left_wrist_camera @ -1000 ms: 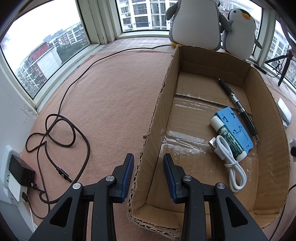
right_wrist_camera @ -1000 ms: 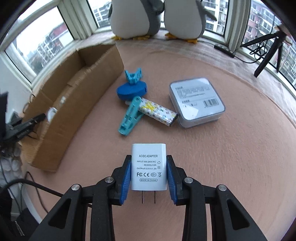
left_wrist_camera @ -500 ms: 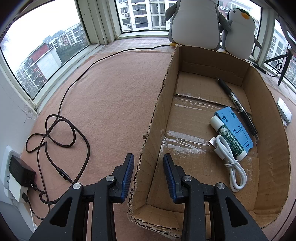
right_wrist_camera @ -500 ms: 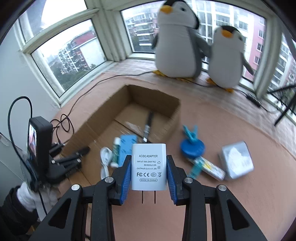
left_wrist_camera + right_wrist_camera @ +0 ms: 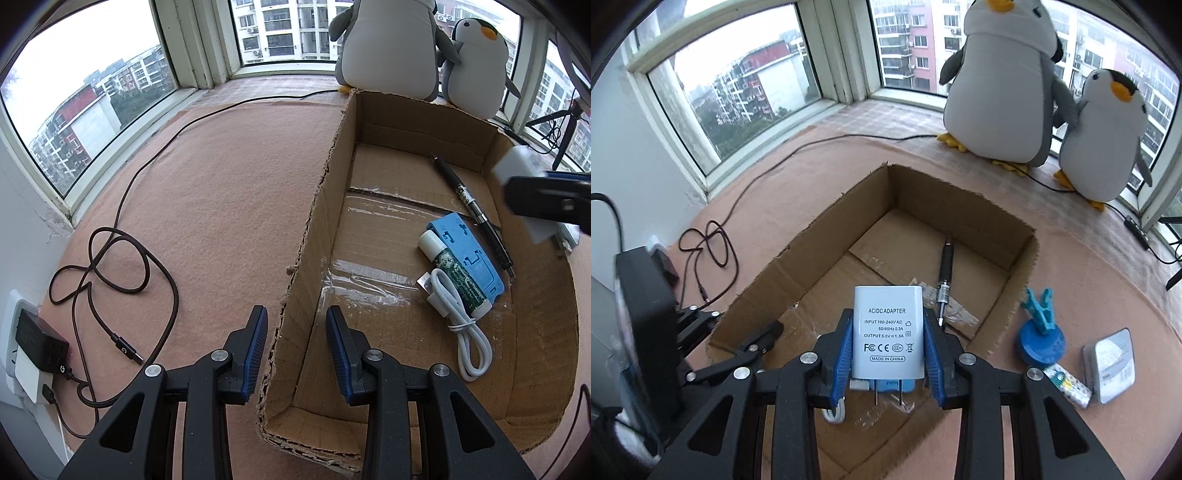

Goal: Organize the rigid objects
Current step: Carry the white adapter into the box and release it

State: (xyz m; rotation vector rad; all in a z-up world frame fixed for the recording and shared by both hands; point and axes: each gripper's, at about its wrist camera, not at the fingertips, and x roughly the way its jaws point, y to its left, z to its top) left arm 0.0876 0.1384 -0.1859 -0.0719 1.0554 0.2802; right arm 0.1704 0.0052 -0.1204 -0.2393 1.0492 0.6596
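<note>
While clenched in the right gripper (image 5: 888, 347), the adapter (image 5: 886, 332) stands lengthwise, prongs toward the camera.

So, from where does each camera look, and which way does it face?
Left wrist: on the left gripper, looking down; its jaws straddle the cardboard box wall.
Right wrist: on the right gripper, above the box's near end, facing the windows; it grips the white adapter.
Shared: box, black pen, both penguin toys; each view shows the other gripper.
</note>
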